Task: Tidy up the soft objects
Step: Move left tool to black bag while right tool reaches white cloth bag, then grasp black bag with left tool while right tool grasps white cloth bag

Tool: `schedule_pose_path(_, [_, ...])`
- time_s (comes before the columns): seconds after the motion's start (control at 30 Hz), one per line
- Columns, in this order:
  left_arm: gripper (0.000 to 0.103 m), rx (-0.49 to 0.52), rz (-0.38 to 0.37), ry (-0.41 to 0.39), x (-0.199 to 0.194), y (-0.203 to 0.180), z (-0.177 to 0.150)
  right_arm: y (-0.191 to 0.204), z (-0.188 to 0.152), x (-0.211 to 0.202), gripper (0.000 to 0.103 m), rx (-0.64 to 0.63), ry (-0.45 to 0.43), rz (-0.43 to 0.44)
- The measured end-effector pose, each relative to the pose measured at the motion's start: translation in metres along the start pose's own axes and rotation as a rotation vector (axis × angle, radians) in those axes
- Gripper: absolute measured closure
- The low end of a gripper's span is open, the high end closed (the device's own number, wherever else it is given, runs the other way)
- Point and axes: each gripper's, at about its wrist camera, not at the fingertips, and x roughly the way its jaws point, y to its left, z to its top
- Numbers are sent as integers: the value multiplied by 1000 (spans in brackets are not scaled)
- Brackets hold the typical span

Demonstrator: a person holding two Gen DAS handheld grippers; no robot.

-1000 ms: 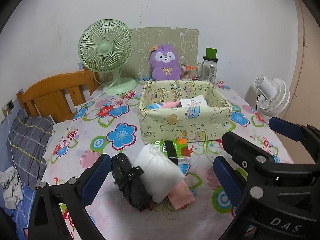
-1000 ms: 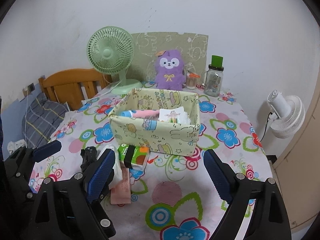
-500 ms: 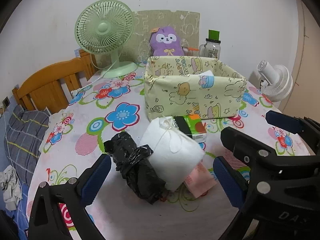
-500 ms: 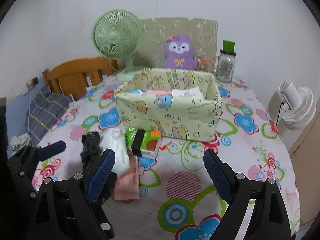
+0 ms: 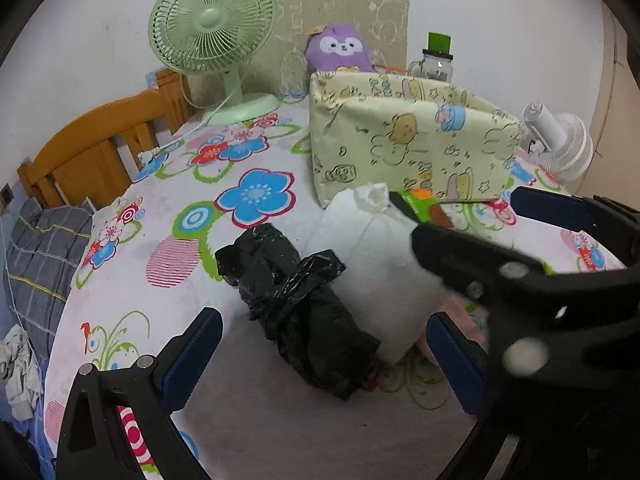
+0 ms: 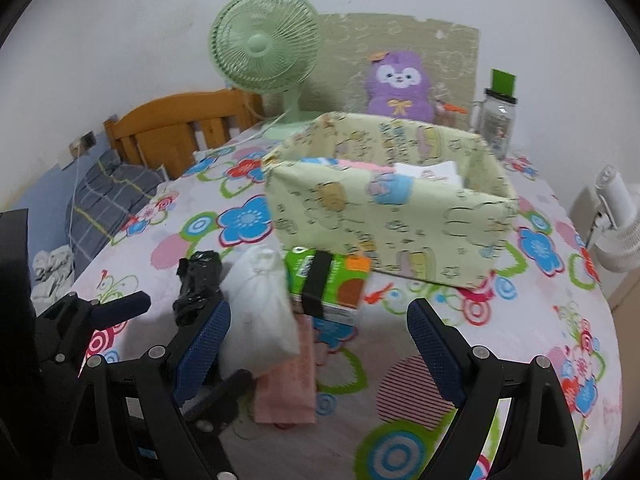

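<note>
A black plastic bundle (image 5: 304,304) lies on the flowered tablecloth, touching a white cloth pouch (image 5: 372,264). My left gripper (image 5: 320,354) is open, its jaws on either side of the bundle's near end. My right gripper (image 6: 318,346) is open, low over the white pouch (image 6: 264,308), a pink cloth (image 6: 288,384) and a green tissue pack (image 6: 326,280). The yellow fabric box (image 6: 384,216) behind them holds several soft items. The right gripper's body crosses the left wrist view and hides part of the pouch.
A green desk fan (image 5: 212,32), a purple plush (image 6: 400,80) and a jar with a green lid (image 6: 500,120) stand at the table's back. A wooden chair (image 5: 92,152) is at the left, a white fan (image 6: 616,220) off the right edge.
Both grippers have moved forward and down toward the pile. The black bundle now lies between my left jaws. The right gripper has closed in over the pouch and tissue pack.
</note>
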Motion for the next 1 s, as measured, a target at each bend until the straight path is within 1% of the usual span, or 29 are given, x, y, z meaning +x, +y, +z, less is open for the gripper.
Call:
schedule_pose_path(0.07, [0, -1, 2, 10, 4, 2, 1, 7, 1, 8, 11, -25, 17, -2])
schedule_pose_path(0.2, [0, -2, -19, 21, 9, 6, 4, 19, 0, 20, 11, -69, 38, 3])
schedule_pose_path(0.27, [0, 3, -27, 26, 12, 7, 6, 20, 1, 24, 12, -64, 34, 6])
schedule_pose_path(0.3, [0, 6, -29, 29, 13, 7, 6, 21, 1, 26, 14, -58, 35, 18])
schedule_pose_path(0.33, [0, 10, -31, 33, 14, 6, 7, 20, 1, 27, 23, -55, 36, 27])
schedule_pose_path(0.37, [0, 18, -32, 42, 17, 6, 8, 21, 1, 29, 28, -52, 43, 35])
schedule_pose_path(0.4, [0, 24, -31, 49, 19, 5, 9, 22, 1, 32, 36, -49, 53, 43])
schedule_pose_path(0.43, [0, 29, -30, 52, 21, 4, 10, 21, 0, 33, 47, -46, 61, 51])
schedule_pose_path(0.5, [0, 42, -27, 54, 23, 1, 11, 21, -1, 37, 63, -45, 78, 60])
schedule_pose_path(0.57, [0, 52, -25, 47, 24, 0, 11, 20, -1, 38, 67, -49, 80, 63])
schedule_pose_path(0.63, [0, 61, -17, 39, 24, -1, 13, 21, -1, 35, 75, -61, 62, 58])
schedule_pose_path(0.73, [0, 58, -19, 40, 25, -1, 16, 21, 0, 31, 81, -64, 48, 41])
schedule_pose_path(0.87, [1, 58, -51, 28, 21, -4, 19, 15, 0, 23, 84, -51, 31, 30])
schedule_pose_path(0.9, [2, 58, -64, 27, 20, -6, 19, 13, 0, 20, 84, -47, 26, 24])
schedule_pose_path(0.97, [10, 61, -89, 27, 18, -9, 20, 9, -1, 13, 85, -31, 9, 7])
schedule_pose_path(1.0, [12, 65, -103, 29, 17, -12, 20, 6, -2, 10, 85, -21, 0, 3])
